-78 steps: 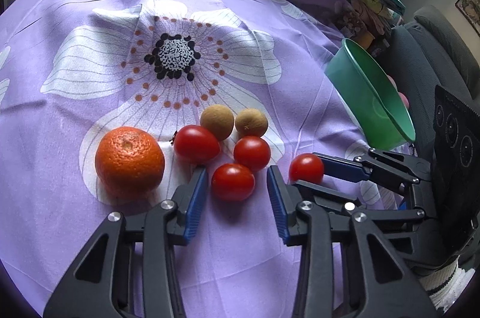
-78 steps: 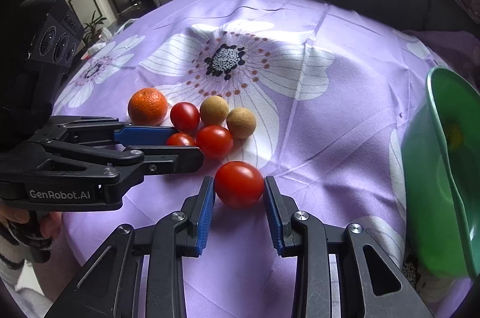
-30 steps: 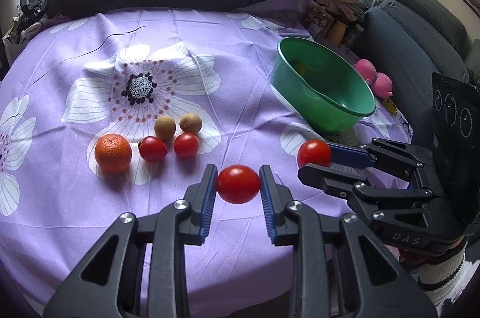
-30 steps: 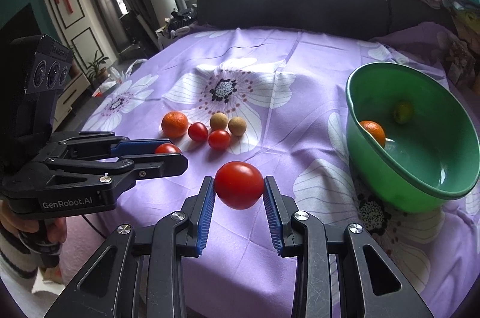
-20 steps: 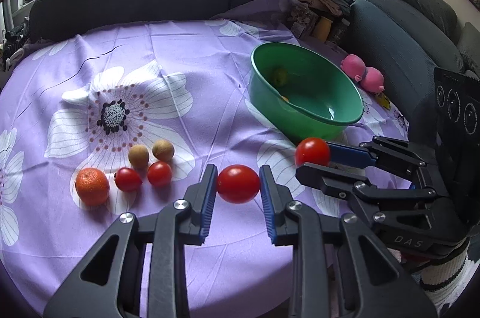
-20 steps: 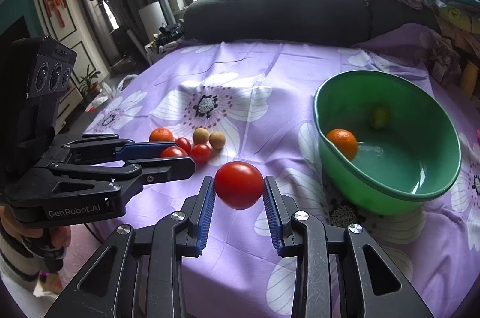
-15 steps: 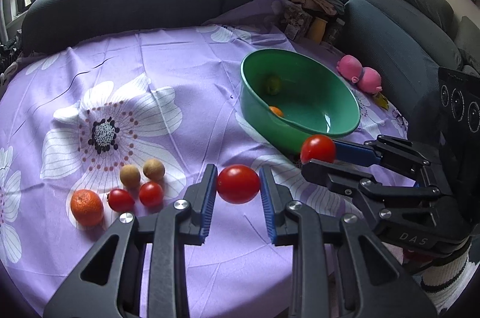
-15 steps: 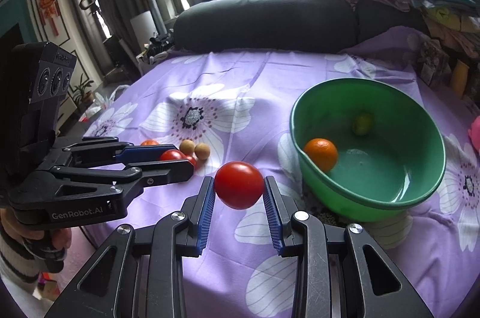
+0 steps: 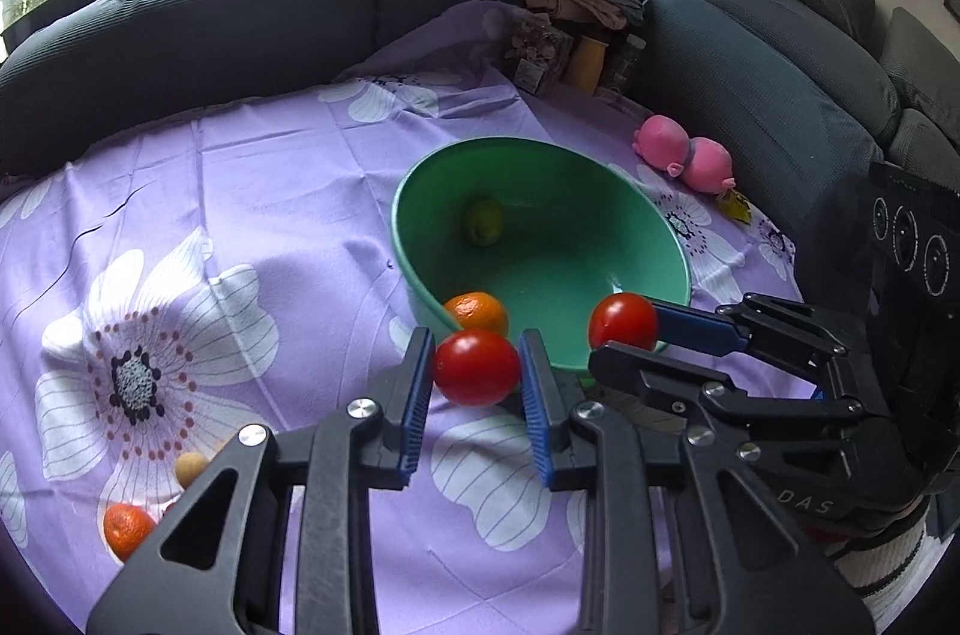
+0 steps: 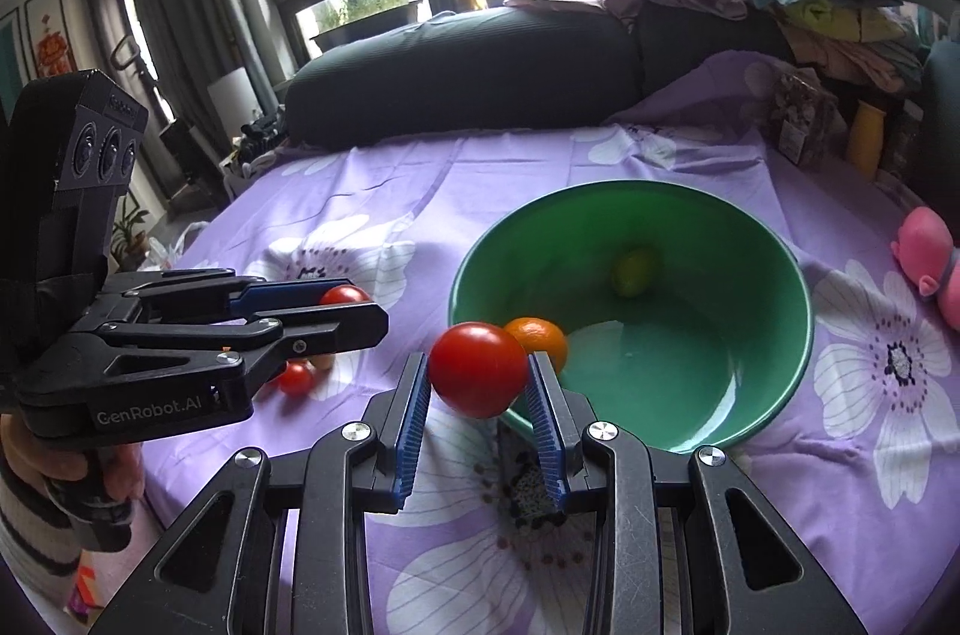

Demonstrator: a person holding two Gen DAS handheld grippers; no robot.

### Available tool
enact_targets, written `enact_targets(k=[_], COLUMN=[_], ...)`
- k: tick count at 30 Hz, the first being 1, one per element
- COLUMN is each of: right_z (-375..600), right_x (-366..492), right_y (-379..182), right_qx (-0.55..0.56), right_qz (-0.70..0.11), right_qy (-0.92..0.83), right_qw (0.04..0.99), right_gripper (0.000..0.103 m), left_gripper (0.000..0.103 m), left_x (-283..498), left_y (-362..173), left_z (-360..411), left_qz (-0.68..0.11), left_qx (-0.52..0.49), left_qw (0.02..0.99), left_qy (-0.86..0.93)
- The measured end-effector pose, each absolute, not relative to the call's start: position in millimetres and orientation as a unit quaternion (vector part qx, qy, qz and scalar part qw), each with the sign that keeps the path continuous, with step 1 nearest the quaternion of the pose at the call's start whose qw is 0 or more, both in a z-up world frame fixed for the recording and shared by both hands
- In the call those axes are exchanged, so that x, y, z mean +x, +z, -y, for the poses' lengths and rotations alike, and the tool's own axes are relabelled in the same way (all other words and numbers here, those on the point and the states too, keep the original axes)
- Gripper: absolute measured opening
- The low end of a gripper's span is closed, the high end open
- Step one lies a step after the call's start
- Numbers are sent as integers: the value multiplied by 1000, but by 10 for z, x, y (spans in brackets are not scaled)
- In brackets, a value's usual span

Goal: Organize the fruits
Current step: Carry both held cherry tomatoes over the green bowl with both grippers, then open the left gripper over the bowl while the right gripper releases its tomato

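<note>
**A:** so where's everything sitting, left to right?

**B:** near the tabletop's left edge there's a loose mandarin (image 9: 127, 528) plus a small brown fruit (image 9: 191, 468). Then the left gripper (image 9: 477, 368), jaws pinching a red tomato (image 9: 477, 367) just short of the green bowl (image 9: 420, 287).

**A:** and the other one?

**B:** right gripper (image 10: 479, 371), jaws clamped on its own tomato (image 10: 479, 369), right at the bowl's near rim. Inside the bowl: an orange (image 10: 540, 336) by the near wall, a green fruit (image 10: 635, 271) further back. A pink toy (image 9: 684, 153) lies past the bowl near the right edge.
</note>
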State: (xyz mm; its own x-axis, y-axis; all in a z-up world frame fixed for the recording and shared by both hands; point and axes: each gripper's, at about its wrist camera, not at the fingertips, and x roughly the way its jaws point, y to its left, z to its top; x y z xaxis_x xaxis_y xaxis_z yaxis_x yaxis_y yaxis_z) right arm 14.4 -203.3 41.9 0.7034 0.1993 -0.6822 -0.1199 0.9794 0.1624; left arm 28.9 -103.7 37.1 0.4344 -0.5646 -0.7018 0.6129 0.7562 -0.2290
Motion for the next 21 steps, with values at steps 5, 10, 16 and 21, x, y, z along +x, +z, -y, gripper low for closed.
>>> enact_targets(k=[5,10,16,21], right_z=[2195,2311,2399,2403], right_x=[173,200,210,236], right_y=[376,325,269,227], right_qx=[61,62,64,62], right_qz=[-378,-383,-390,-397], right_qy=[65,45,37,36], right_qw=[921,920,918,915], right_gripper=[35,35,35,35], left_gripper=[28,28,28,28], left_x=[408,498,549,549], left_y=[305,190,86,78], left_z=[1261,1420,1507,1503], left_qz=[-409,-421,-431,-430], left_qx=[35,43,51,54], left_qw=[837,829,824,827], left_qy=[-361,-365,-363,-358])
